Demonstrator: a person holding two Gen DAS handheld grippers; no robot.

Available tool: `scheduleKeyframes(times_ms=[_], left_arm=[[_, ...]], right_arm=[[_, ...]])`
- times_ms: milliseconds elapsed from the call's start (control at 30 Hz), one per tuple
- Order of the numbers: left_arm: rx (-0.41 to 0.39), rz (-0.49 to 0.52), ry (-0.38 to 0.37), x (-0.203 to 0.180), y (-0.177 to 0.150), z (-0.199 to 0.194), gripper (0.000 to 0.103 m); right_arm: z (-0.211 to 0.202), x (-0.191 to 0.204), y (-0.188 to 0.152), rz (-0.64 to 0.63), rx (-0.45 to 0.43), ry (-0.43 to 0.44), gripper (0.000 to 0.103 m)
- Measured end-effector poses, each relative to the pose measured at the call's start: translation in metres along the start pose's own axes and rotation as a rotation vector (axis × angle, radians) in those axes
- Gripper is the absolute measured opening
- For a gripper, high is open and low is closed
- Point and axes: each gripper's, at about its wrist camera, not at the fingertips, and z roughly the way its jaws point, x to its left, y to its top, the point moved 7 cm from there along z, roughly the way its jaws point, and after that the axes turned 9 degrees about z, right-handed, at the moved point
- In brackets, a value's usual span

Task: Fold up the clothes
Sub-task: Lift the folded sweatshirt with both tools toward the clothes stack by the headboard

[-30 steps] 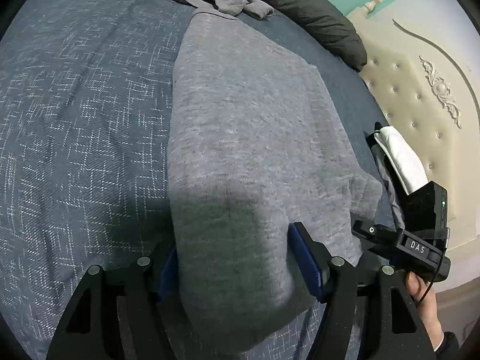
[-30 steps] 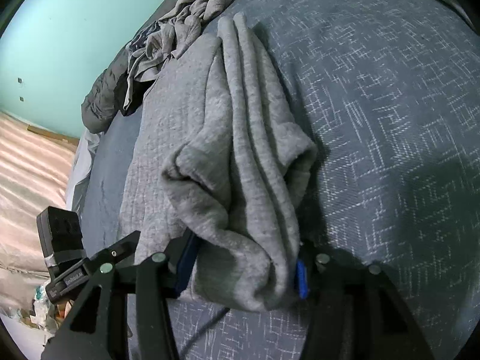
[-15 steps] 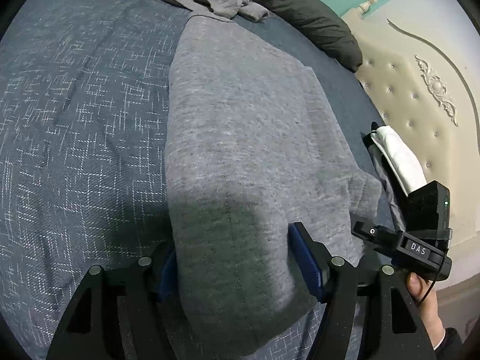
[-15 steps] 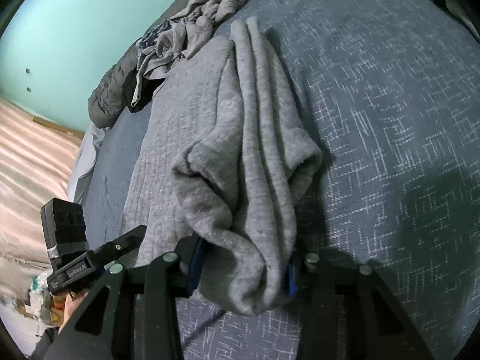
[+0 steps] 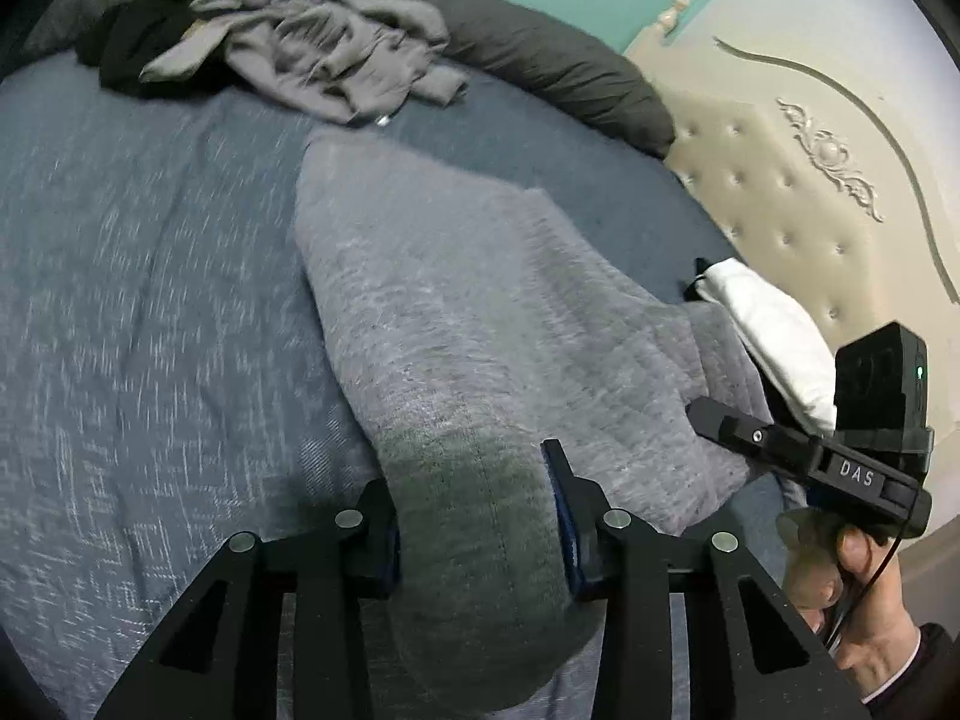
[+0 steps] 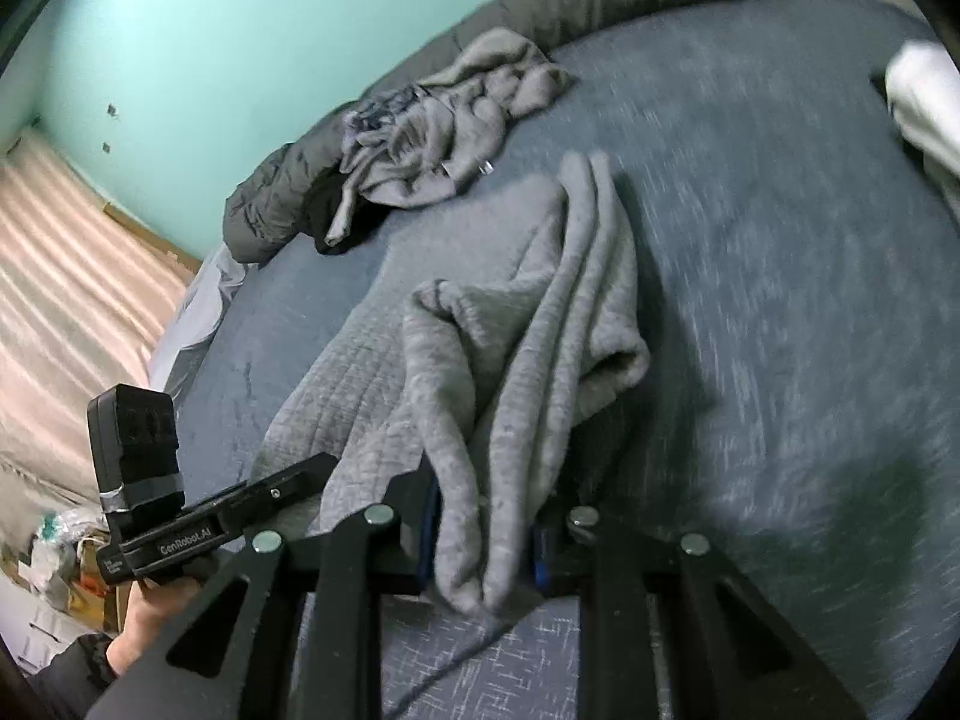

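A grey knit garment lies lengthwise on the blue bedspread, with its near end raised off the bed. My left gripper has one near corner of it between its blue pads; the jaws are closing and the fabric bulges between them. In the right wrist view the same garment shows bunched folds and a sleeve cuff. My right gripper is closing on a gathered bundle of that cloth. A hand holds the right gripper at the lower right of the left wrist view.
Crumpled grey clothes sit at the far end of the bed, against a rolled dark duvet. A white folded cloth lies by the cream tufted headboard. The teal wall is behind the bed.
Both grippers have risen and their jaws have narrowed on the garment. Its near end has come up off the bedspread with them, and more of the room's far side shows.
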Motion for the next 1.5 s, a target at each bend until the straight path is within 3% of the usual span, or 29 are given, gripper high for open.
scheduleKeyframes(times_ms=[533, 933, 1300, 1500], left_arm=[[-0.11, 0.127, -0.055, -0.109, 0.09, -0.061, 0.04], [-0.168, 0.23, -0.094, -0.212, 0.149, -0.079, 0.04], [-0.2, 0.296, -0.131, -0.305, 0.215, -0.044, 0.04], [-0.236, 0.318, -0.168, -0.354, 0.243, -0.003, 0.04]], right_arm=[[-0.132, 0.046, 0.066, -0.108, -0.117, -0.021, 0.02], [-0.243, 0.042, 0.113, -0.136, -0.216, -0.044, 0.02], [-0.324, 0.006, 0.177, -0.164, -0.322, -0.073, 0.019], [-0.356, -0.03, 0.213, -0.187, -0.379, -0.099, 0.019]])
